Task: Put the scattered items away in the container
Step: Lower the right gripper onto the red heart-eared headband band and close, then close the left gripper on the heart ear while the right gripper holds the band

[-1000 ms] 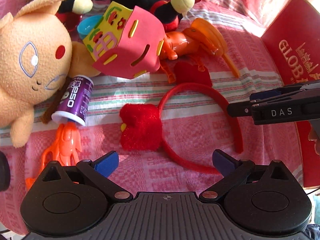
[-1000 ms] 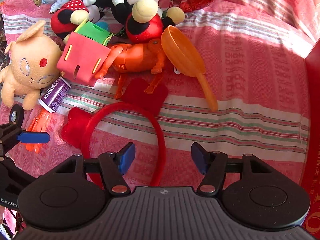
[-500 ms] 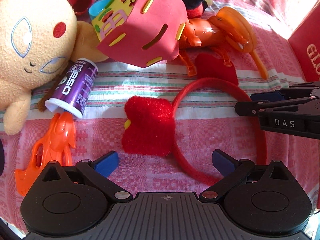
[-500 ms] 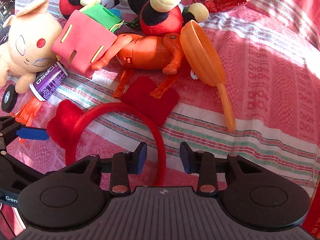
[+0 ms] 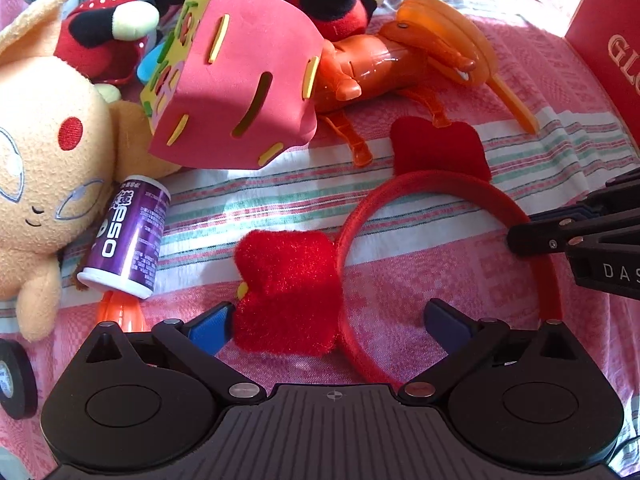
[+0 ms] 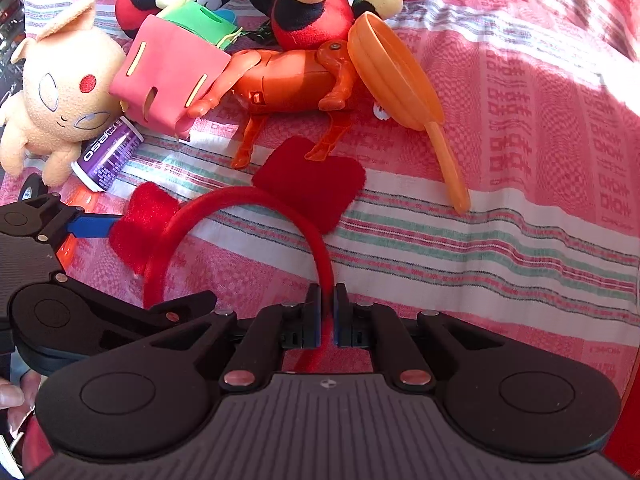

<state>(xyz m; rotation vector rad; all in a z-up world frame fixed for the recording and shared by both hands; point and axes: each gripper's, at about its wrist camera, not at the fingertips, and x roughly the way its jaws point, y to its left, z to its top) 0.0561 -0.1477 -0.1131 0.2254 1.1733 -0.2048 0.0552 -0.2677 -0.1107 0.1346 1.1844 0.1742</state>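
Observation:
A red headband (image 5: 440, 188) with two plush red ears (image 5: 290, 292) lies on the pink striped cloth. It also shows in the right wrist view (image 6: 256, 204). My right gripper (image 6: 328, 312) is shut on the headband's band near one end. My left gripper (image 5: 328, 324) is open, its fingers on either side of the near plush ear and the band's other side. The red container (image 5: 608, 44) stands at the far right.
Scattered around are a pink foam cube (image 5: 240, 92), an orange toy robot (image 6: 288, 80), an orange scoop (image 6: 400, 80), a purple can (image 5: 132, 236), a peach plush (image 5: 44, 160), Mickey plushes (image 6: 312, 12), an orange plastic toy (image 5: 120, 312) and a tape roll (image 5: 12, 384).
My right gripper has closed on the headband's band. My left gripper has moved forward until the plush ear sits between its open fingers.

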